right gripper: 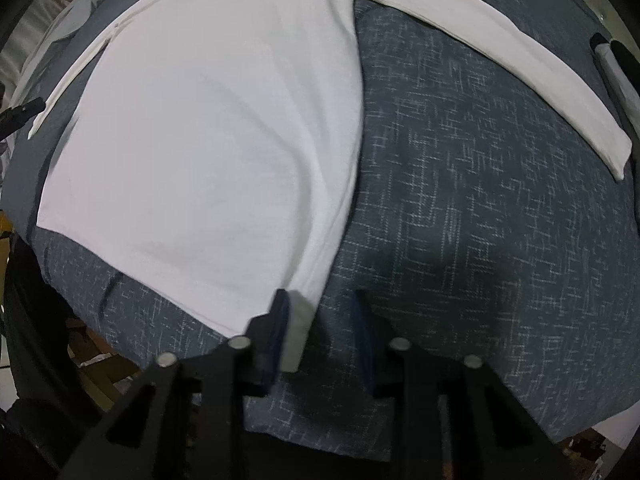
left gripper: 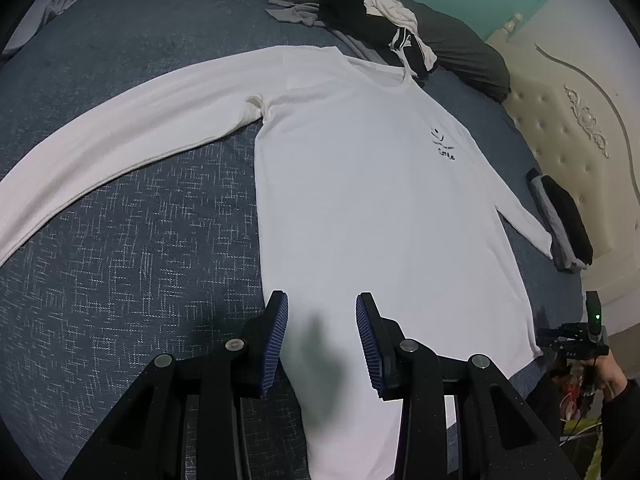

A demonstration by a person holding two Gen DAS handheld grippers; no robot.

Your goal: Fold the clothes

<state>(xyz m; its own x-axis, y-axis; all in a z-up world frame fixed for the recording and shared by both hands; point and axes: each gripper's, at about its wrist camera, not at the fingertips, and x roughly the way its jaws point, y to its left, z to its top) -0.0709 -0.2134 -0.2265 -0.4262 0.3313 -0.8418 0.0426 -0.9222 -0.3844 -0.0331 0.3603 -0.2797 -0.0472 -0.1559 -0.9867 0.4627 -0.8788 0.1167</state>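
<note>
My left tongs (left gripper: pixel 322 340) hang wide apart over the lower part of the white shirt (left gripper: pixel 380 200), gripping nothing; their shadow falls on the cloth between the two blue ribbed pads (left gripper: pixel 276 340). The shirt lies flat, face up, on the blue bedspread (left gripper: pixel 140 260), collar away from me, with a small black print on the chest. One long sleeve (left gripper: pixel 120 148) stretches out to the left across the bed, and the other sleeve runs right to end just beside a small folded stack of dark and grey clothes (left gripper: pixel 560 224). Beyond the collar sits a heap of black, white and grey clothes (left gripper: pixel 372 20), touching the shirt's neckline.

My right tongs (right gripper: pixel 320 332) are also spread apart, low at the shirt's bottom corner (right gripper: pixel 300 320). That corner of the hem lies between the pads, against the inner face of the left one; the right pad is clear of it, over bare bedspread, so nothing is clamped.

The right wrist view is blurred, so I cannot tell whether the corner is lifted or only resting there. In that view the collar is cut off at the top edge. In the left wrist view my right tongs (left gripper: pixel 588 332) appear only as a dark shape with a green light at the far right, and the hand (left gripper: pixel 608 372) holding them is partly cut off.
</note>
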